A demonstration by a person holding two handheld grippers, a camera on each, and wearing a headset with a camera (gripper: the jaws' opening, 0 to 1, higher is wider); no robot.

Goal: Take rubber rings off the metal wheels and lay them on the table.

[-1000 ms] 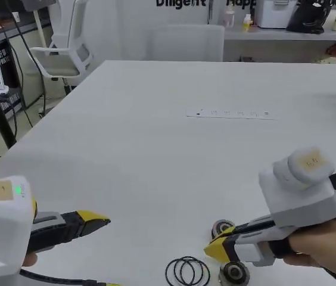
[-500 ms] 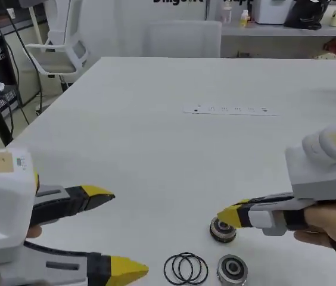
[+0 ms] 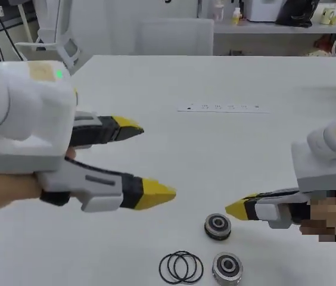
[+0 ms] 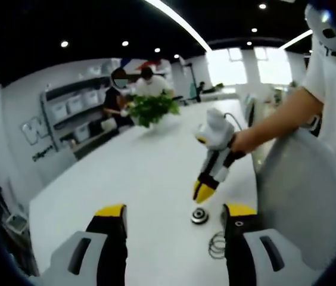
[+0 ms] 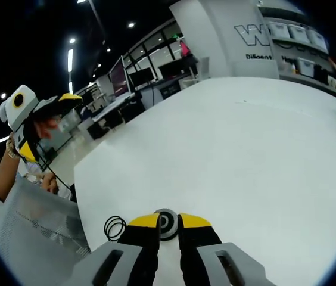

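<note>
Since the wheel (image 3: 217, 226) lies on the tabletop (image 3: 215, 149) just lower left of the barely parted, empty right tongs (image 3: 235, 210), they sit far closer than the wide-open left tongs (image 3: 151, 159) at upper left.
</note>
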